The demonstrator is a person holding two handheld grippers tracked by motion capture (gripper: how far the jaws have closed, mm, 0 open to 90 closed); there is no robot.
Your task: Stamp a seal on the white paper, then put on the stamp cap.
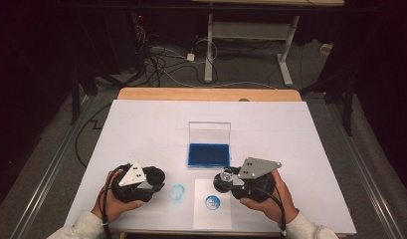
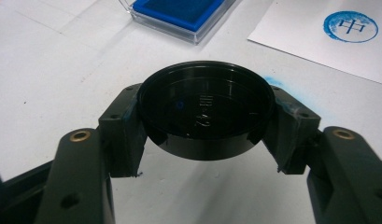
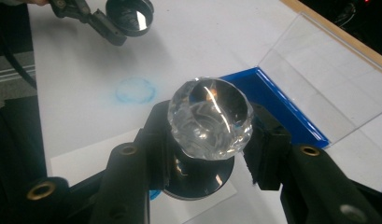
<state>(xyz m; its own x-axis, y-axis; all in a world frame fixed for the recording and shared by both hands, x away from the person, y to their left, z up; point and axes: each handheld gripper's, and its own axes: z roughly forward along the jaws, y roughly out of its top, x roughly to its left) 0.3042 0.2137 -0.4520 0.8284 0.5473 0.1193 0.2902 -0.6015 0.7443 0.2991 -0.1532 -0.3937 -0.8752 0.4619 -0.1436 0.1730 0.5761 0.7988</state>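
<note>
Right gripper (image 1: 230,182) clamped on the wet stamp (image 3: 210,119) above the paper (image 1: 212,219); left gripper (image 1: 150,180) clamped on its cap (image 2: 206,109) at 9 o'clock; a dip risks smearing the print (image 1: 212,202).

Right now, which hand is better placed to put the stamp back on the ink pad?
Probably the right. Its claw is shut on the stamp, right beside the open blue ink pad. The left claw is occupied, shut on the black cap.
</note>
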